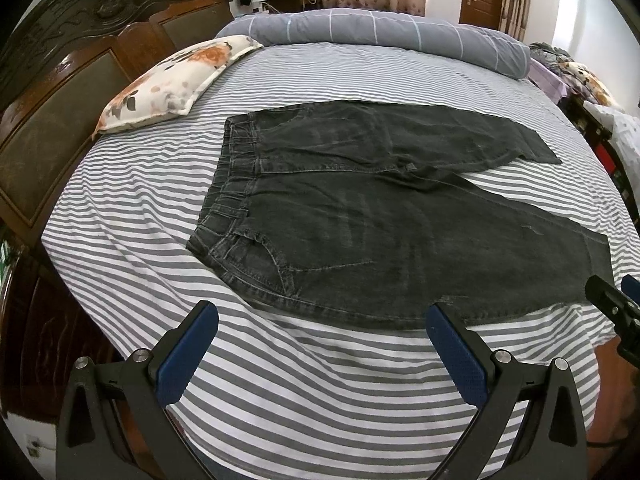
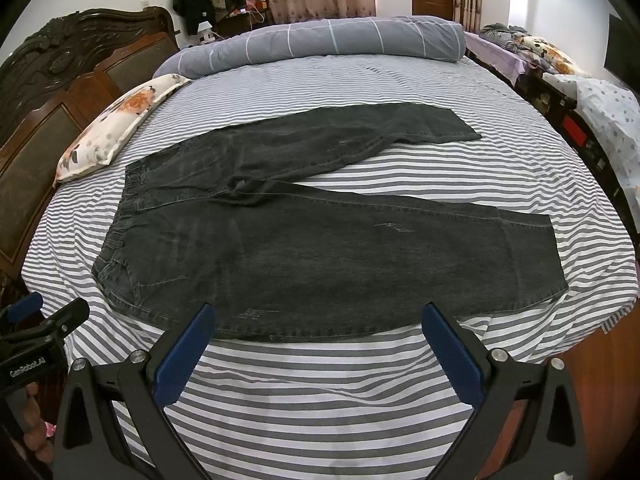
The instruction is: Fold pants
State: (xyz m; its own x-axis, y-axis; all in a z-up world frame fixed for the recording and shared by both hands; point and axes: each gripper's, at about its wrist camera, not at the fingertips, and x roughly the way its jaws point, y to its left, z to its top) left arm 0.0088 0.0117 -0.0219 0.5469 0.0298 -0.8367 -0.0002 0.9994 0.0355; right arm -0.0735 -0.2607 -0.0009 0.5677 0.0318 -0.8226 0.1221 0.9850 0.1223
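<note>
Striped grey-and-white sheets cover the bed (image 1: 120, 216), where dark denim pants (image 1: 360, 216) lie flat and unfolded, waistband toward the carved headboard (image 1: 80, 60), legs splayed apart. Left tool (image 1: 322, 320) and right tool (image 2: 318, 318) hover above the near edge, fingers spread wide, gripping nothing.

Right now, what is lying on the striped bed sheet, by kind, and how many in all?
Black jeans: 1, spread flat with the legs apart
Floral pillow: 1, by the headboard
Rolled grey checked quilt: 1, along the far edge
Total: 3
Both grippers, left and right, hover open, holding nothing.
</note>
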